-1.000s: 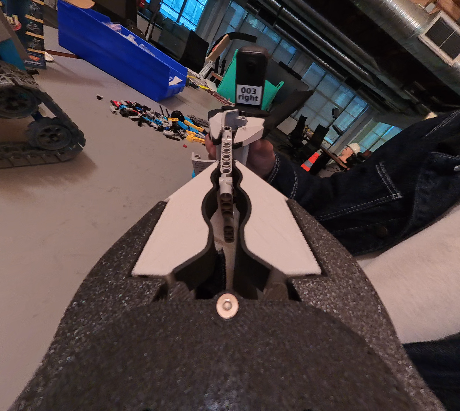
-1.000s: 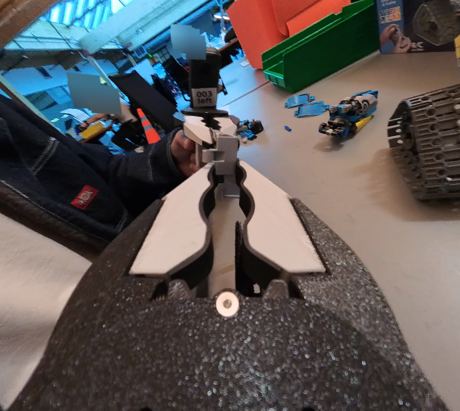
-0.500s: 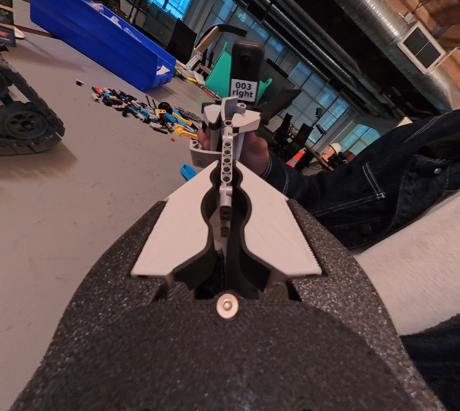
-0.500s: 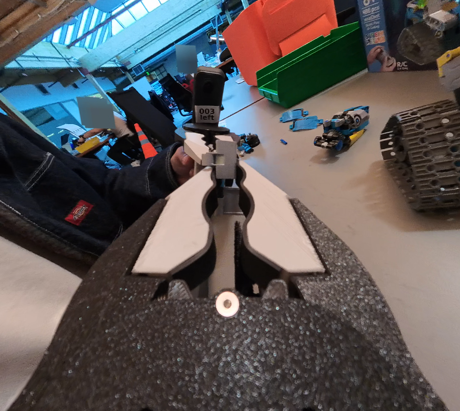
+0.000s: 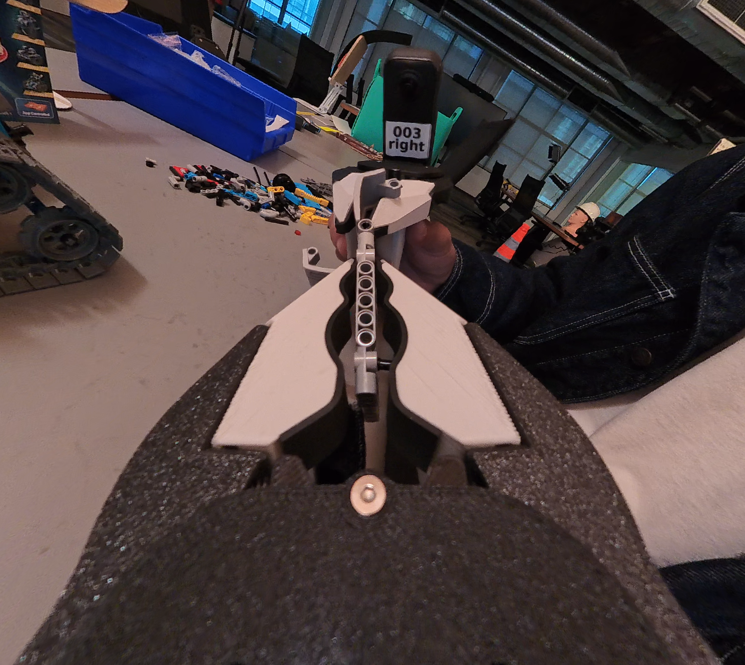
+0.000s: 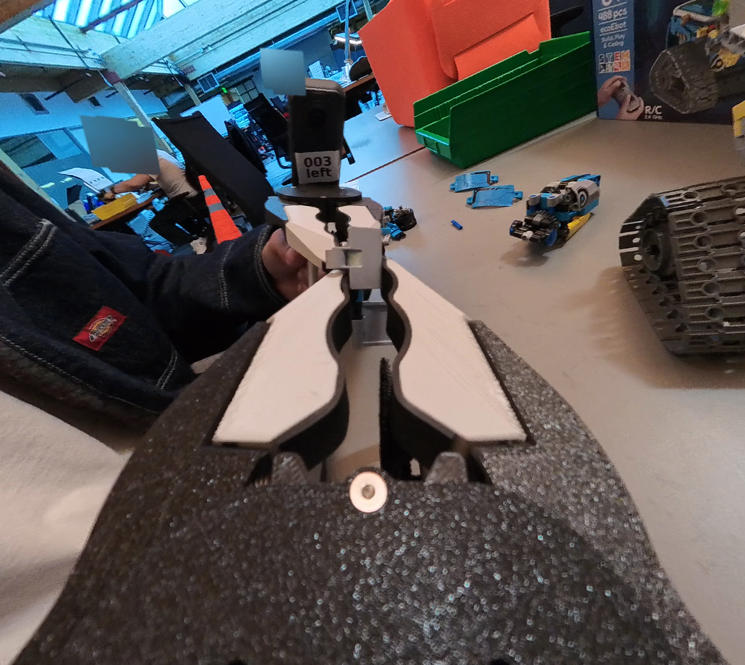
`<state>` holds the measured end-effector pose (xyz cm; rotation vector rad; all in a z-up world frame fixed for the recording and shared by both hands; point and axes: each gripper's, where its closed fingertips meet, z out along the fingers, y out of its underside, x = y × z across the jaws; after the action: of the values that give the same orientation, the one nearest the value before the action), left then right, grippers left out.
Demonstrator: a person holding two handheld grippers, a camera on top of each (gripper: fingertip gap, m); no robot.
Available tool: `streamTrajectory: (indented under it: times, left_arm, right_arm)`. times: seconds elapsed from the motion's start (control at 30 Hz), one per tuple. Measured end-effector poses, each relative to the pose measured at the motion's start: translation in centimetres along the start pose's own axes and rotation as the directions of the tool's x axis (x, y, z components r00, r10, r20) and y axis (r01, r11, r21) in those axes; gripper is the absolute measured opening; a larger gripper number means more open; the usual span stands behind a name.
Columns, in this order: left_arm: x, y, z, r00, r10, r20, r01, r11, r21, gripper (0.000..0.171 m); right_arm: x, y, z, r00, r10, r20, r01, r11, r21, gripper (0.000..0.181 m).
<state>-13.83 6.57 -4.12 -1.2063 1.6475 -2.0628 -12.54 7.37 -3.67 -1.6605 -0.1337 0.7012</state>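
Fingers of the left tool (image 5: 365, 270) were clenched on a long light-grey plastic beam with a row of round holes (image 5: 365, 307), which ran forward to the right tool (image 5: 373, 210), held opposite by a hand in a dark denim sleeve (image 5: 427, 254). From the right wrist view, the right tool (image 6: 363, 275) was clamped on a pale grey blocky plastic piece (image 6: 361, 256), tip to tip with the left tool (image 6: 334, 226). Both hovered above the pale grey surface (image 5: 121, 343). Farther off lay a scatter of small coloured plastic parts (image 5: 250, 190), a dark tracked vehicle model (image 6: 685, 262), a small blue and black built assembly (image 6: 556, 210), a long blue plastic bin (image 5: 177, 81) and a green plastic bin (image 6: 504, 101)
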Motion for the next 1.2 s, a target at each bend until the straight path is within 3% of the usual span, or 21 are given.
streamTrajectory:
  times: [0.1,0.2,0.4,0.57,0.7,0.8,0.93,1.0,1.07,1.13,1.2]
  left_arm:
    - [-0.5,0.1,-0.1,0.996,0.060,0.059,-0.060,0.998,-0.016,0.006]
    - [-0.4,0.3,-0.1,0.991,0.116,0.071,-0.114,0.993,-0.034,0.006]
    - [-0.2,0.7,0.0,1.000,0.013,0.009,-0.013,0.999,-0.043,0.006]
    - [-0.5,0.9,0.0,1.000,0.007,0.023,-0.006,0.999,-0.052,0.006]
    - [0.1,1.3,0.2,1.000,-0.019,-0.022,0.017,0.997,-0.075,0.006]
    - [0.4,1.9,0.5,0.999,-0.002,-0.034,-0.002,0.994,-0.111,0.005]
    - [0.1,2.6,0.6,0.999,0.032,0.000,-0.032,0.988,-0.151,0.006]
    - [-0.2,3.3,0.8,0.997,0.070,0.023,-0.064,0.978,-0.197,0.006]
    - [-0.2,4.2,1.1,0.991,0.129,0.035,-0.117,0.961,-0.251,0.006]
    - [-0.3,4.9,1.4,0.973,0.224,0.055,-0.198,0.933,-0.302,0.006]
    - [-0.6,5.2,1.5,0.931,0.355,0.083,-0.308,0.888,-0.341,0.006]
  right_arm:
    - [0.7,0.4,-0.2,0.997,-0.062,-0.047,0.060,0.998,-0.024,0.013]
    - [0.4,0.4,-0.3,0.999,-0.043,-0.009,0.043,0.999,-0.019,0.018]
    - [-0.4,0.3,-0.1,0.999,-0.036,0.035,0.037,0.999,-0.011,0.020]
    - [0.0,-0.3,-0.4,0.998,-0.067,-0.006,0.067,0.998,0.019,0.029]
    - [-0.7,0.2,-0.1,0.998,-0.033,0.058,0.034,0.999,-0.007,0.030]
    - [-1.2,1.1,0.1,0.994,-0.092,0.065,0.097,0.993,-0.066,0.027]
    - [-0.4,-0.4,-1.5,0.978,-0.209,-0.022,0.208,0.977,-0.040,0.031]
    - [-1.2,-0.1,-1.8,0.958,-0.287,-0.010,0.284,0.952,-0.113,0.031]
    - [-1.5,1.8,-1.5,0.928,-0.373,0.016,0.361,0.886,-0.292,0.032]
    - [-1.3,3.6,-1.7,0.905,-0.424,0.039,0.395,0.801,-0.451,0.031]
    - [-1.3,4.6,-1.8,0.896,-0.441,0.063,0.407,0.755,-0.514,0.028]
